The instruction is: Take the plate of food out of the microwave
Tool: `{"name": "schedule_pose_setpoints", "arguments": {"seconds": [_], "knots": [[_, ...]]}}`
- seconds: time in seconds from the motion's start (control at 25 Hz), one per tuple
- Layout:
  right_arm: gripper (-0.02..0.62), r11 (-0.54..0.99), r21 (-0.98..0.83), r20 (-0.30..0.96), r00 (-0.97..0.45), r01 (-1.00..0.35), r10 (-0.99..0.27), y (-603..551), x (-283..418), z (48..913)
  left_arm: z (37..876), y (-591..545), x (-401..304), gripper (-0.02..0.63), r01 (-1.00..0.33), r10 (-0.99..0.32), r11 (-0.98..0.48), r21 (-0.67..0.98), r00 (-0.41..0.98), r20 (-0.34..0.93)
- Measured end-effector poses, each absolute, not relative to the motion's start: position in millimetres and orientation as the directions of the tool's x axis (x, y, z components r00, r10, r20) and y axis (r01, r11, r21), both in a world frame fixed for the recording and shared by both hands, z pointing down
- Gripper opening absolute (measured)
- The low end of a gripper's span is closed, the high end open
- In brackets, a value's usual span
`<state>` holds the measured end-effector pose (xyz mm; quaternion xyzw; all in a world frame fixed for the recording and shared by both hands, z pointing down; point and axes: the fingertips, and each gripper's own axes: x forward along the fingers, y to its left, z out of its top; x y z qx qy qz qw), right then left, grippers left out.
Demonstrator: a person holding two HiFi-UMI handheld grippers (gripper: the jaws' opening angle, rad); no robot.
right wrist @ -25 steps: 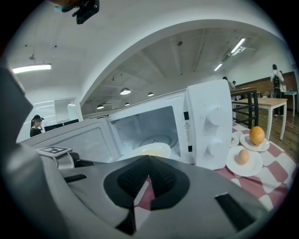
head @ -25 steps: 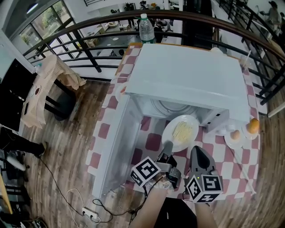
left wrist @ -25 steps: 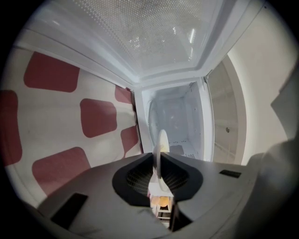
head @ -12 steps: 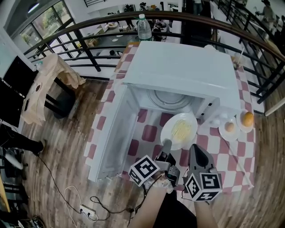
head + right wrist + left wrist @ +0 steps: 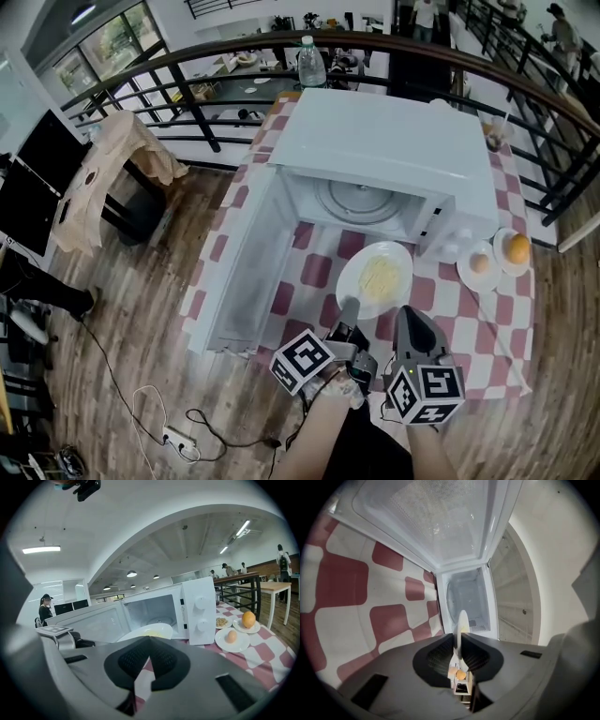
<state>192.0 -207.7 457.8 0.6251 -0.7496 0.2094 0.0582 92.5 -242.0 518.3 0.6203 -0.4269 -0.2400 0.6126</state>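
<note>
The white plate of yellow food (image 5: 377,277) is outside the white microwave (image 5: 394,141), just in front of its open cavity, over the checked cloth. My left gripper (image 5: 351,307) is shut on the plate's near rim. In the left gripper view the plate (image 5: 462,619) shows edge-on, pinched in the left gripper (image 5: 458,643), with the cavity (image 5: 465,599) beyond. My right gripper (image 5: 409,322) is beside the plate's near right edge, shut and holding nothing. In the right gripper view the right gripper (image 5: 149,641) is closed, with the plate (image 5: 146,632) just beyond it.
The microwave door (image 5: 246,272) hangs open to the left. The glass turntable (image 5: 361,201) is bare. Small plates with an egg (image 5: 479,264) and an orange (image 5: 517,248) sit right of the microwave. A water bottle (image 5: 311,62) stands behind it. A railing rings the table.
The plate and my left gripper have come a little farther out from the microwave's mouth. More of the bare turntable now shows. The right gripper stays beside the plate.
</note>
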Motion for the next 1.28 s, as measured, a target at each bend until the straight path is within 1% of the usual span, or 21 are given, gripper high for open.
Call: {"name": "schedule_pose_setpoints", "arguments": {"seconds": [0.6,1.28], "knots": [[-0.003,0.162,-0.249,0.335,-0.241,-0.955,-0.911,-186.5,187.9,452.5,517.6,-214.4,81.1,0.052,-0.241,-0.846,0.135,0.961,0.476,0.238],[-0.003,0.179,-0.229,0.326,-0.249,-0.957,-0.912,-178.4,182.7,442.7,506.4,-206.9,82.2,0.054,-0.235,-0.848,0.116,0.965,0.482,0.219]]}}
